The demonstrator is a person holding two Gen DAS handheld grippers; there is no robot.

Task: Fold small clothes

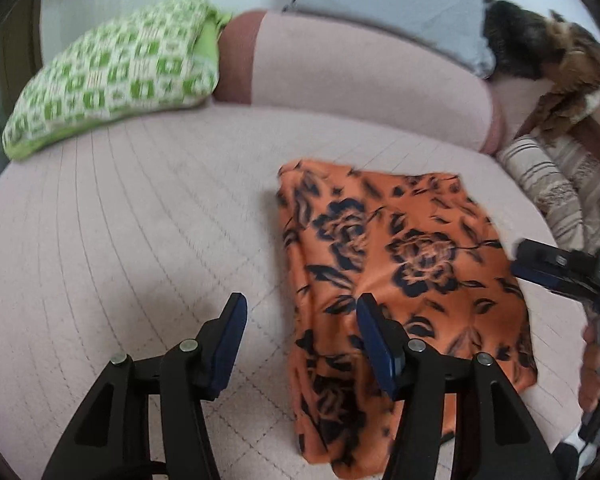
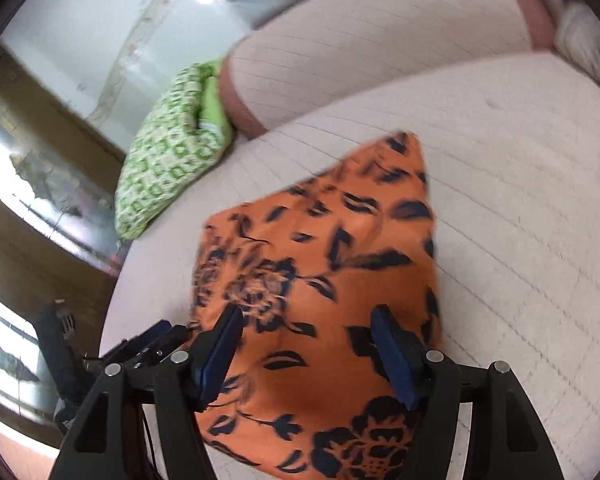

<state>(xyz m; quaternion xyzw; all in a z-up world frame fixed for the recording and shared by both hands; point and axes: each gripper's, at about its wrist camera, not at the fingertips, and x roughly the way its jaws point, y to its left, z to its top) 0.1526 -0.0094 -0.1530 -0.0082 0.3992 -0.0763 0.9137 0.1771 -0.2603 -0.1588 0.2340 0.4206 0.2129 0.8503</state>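
Observation:
An orange garment with a dark blue flower print [image 1: 404,280] lies folded flat on the pale pink quilted sofa seat [image 1: 120,240]. My left gripper [image 1: 302,304] hovers open over the garment's left edge, one finger over bare seat, the other over the cloth, with nothing between the pads. In the right wrist view the same garment [image 2: 320,272] fills the middle, and my right gripper [image 2: 306,318] stands open just above its near part, holding nothing. The right gripper [image 1: 568,270] also shows at the right edge of the left wrist view, with a hand behind it.
A green and white patterned cushion [image 1: 108,76] leans against the sofa back at the far left. A grey pillow [image 1: 392,4] and a dark furry throw [image 1: 540,48] sit on the backrest. A striped cushion [image 1: 552,184] lies at the right end.

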